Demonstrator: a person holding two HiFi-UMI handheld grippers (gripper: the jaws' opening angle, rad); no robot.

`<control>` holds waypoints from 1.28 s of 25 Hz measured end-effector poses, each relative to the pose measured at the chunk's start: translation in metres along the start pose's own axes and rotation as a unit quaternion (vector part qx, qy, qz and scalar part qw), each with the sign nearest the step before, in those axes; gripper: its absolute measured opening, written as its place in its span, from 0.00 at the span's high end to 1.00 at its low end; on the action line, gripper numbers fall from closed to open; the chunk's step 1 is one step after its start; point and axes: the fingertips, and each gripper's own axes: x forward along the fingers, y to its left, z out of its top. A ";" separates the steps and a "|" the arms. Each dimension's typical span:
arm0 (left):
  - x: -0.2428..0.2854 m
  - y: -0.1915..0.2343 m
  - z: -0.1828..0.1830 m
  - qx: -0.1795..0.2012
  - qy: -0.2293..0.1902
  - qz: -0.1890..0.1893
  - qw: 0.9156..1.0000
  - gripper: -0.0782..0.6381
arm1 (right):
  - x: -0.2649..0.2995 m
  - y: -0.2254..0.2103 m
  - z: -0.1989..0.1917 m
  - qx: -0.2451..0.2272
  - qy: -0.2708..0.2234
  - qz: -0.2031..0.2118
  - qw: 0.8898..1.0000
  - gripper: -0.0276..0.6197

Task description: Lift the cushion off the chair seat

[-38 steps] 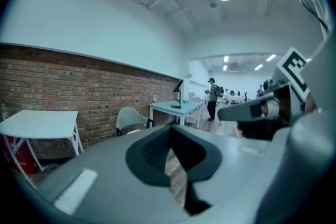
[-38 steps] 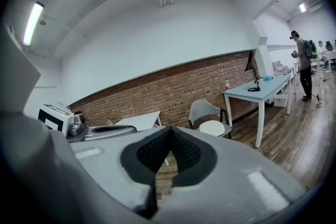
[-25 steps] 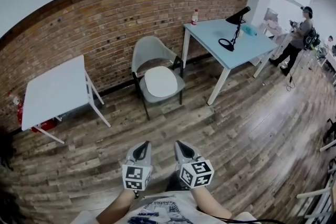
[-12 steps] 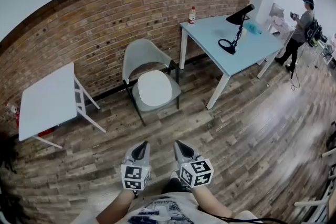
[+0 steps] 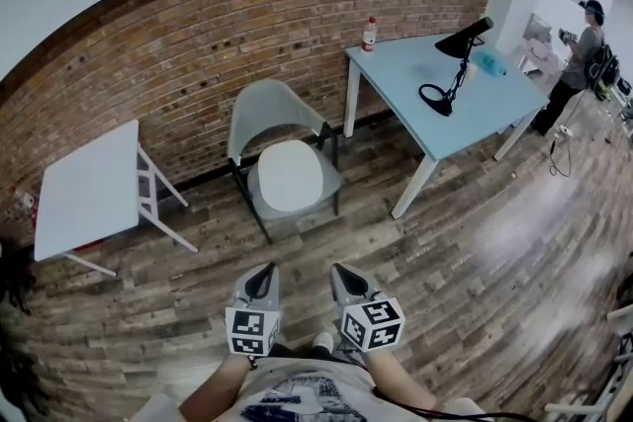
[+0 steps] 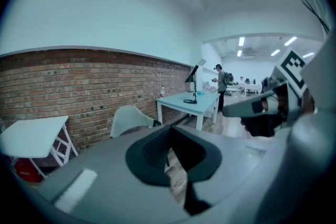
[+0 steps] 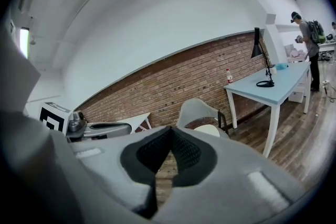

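A round white cushion (image 5: 290,176) lies on the seat of a grey shell chair (image 5: 267,111) that stands against the brick wall. The chair (image 7: 198,108) and a sliver of the cushion (image 7: 208,130) also show in the right gripper view, and the chair back (image 6: 127,118) shows in the left gripper view. My left gripper (image 5: 262,279) and right gripper (image 5: 345,279) are held side by side low in the head view, well short of the chair. Both are shut with nothing between their jaws.
A white folding table (image 5: 87,190) stands left of the chair. To its right is a light blue table (image 5: 450,89) with a black desk lamp (image 5: 450,64) and a bottle (image 5: 369,33). A person (image 5: 584,54) stands far right. Wooden floor (image 5: 326,242) lies between me and the chair.
The chair and tables have shifted slightly in the head view and look nearer as I walk toward them. Both grippers stay shut and side by side.
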 end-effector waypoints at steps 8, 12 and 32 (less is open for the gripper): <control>0.033 0.025 0.001 -0.010 0.004 0.014 1.000 0.90 | 0.032 -0.017 0.009 -0.001 0.007 0.006 1.000 0.96; 0.062 0.040 0.004 -0.015 0.003 0.012 1.000 0.90 | 0.054 -0.031 0.014 -0.002 0.012 0.001 1.000 0.96; 0.282 0.246 0.042 -0.040 0.021 0.003 0.999 0.90 | 0.338 -0.090 0.104 -0.011 0.055 -0.014 0.998 0.96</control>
